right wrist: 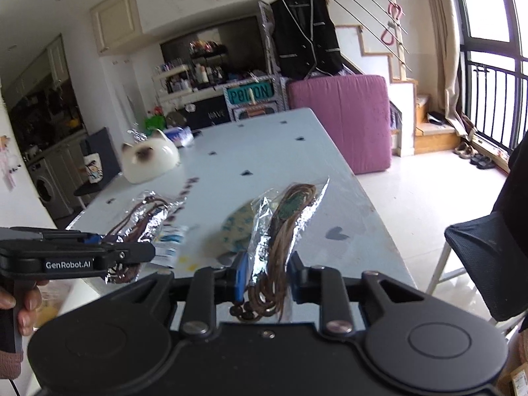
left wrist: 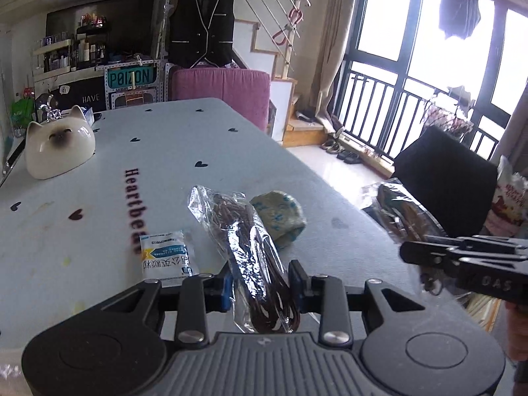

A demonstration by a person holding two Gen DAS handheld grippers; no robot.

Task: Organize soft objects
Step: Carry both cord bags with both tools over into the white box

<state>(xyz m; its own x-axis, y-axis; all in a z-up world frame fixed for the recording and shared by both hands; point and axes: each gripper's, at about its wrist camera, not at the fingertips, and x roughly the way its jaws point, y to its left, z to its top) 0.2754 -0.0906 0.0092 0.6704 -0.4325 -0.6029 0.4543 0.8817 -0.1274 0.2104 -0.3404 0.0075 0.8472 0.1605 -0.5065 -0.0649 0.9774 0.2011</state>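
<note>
My left gripper point(left wrist: 262, 285) is shut on a clear plastic bag of brown cord point(left wrist: 244, 244), held just above the pale blue table point(left wrist: 165, 151). My right gripper point(right wrist: 267, 274) is shut on a second clear bag of brown cord with a green pendant point(right wrist: 283, 224), held over the table's near end. A rolled cloth with blue spots point(left wrist: 280, 214) lies on the table beyond both bags and also shows in the right wrist view point(right wrist: 236, 227). A small white sachet with blue print point(left wrist: 165, 257) lies left of the left gripper. Each gripper shows in the other's view: the right one point(left wrist: 462, 260), the left one point(right wrist: 76, 254).
A white ceramic cat head point(left wrist: 59, 145) stands at the table's far left. A black chair point(left wrist: 448, 178) stands off the table's right side with bags on it. A pink cushion block point(left wrist: 221, 89) stands past the far end. Shelves and a window line the room.
</note>
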